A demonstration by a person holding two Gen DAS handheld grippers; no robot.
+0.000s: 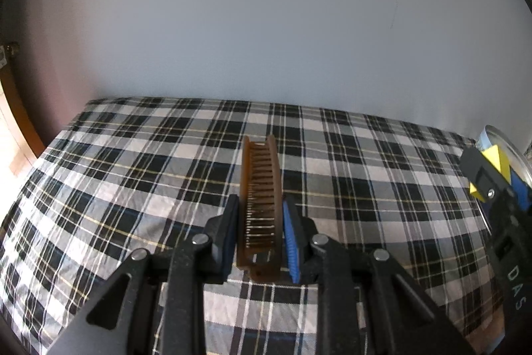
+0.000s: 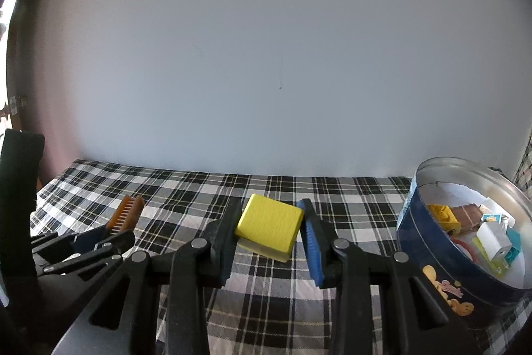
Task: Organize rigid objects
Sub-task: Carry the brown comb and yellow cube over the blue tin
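The left gripper point(image 1: 260, 238) clamps a stiff brown comb point(image 1: 260, 188) by its spine; the right gripper point(image 2: 270, 228) pinches a light-looking yellow block point(image 2: 270, 223) across flat faces, both above the plaid cloth point(image 2: 299, 288), near the round tin point(image 2: 432, 262) at its right edge.

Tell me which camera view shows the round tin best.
The right wrist view. There the round blue tin shows nearly whole, open-topped, with small items inside, right of the right gripper. In the left wrist view only a sliver of its rim peeks out behind the right gripper at the frame's right edge.
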